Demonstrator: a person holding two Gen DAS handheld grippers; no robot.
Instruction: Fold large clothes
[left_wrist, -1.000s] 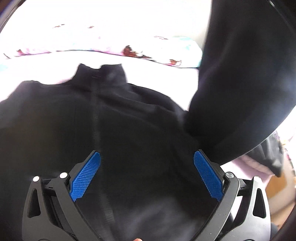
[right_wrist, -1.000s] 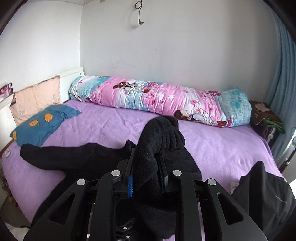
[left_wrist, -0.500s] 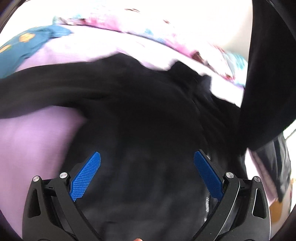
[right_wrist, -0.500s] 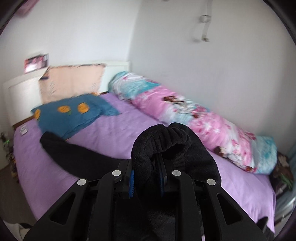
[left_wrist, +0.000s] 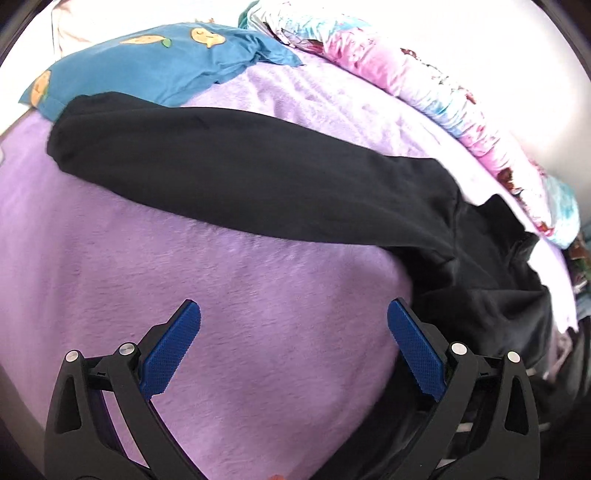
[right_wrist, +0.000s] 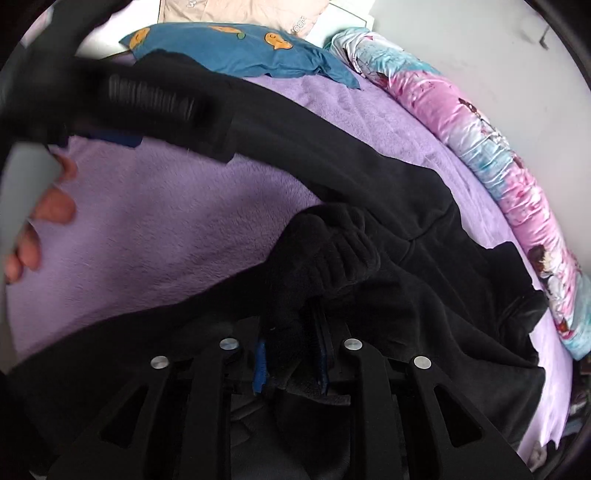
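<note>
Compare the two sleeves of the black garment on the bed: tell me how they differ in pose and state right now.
The far sleeve lies stretched out flat on the purple blanket, its end by the blue pillow. The near sleeve is bunched, its cuff between the fingers of the right gripper, whose jaws have just been opening. The far sleeve is untouched; the left gripper is open over bare blanket. Both are black and join the same garment.

Black fleece jacket (left_wrist: 258, 177) sprawled across bed

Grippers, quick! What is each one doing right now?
Left gripper: open, empty above the purple blanket.
Right gripper: jaws just opened slightly, black sleeve cuff between them.
</note>
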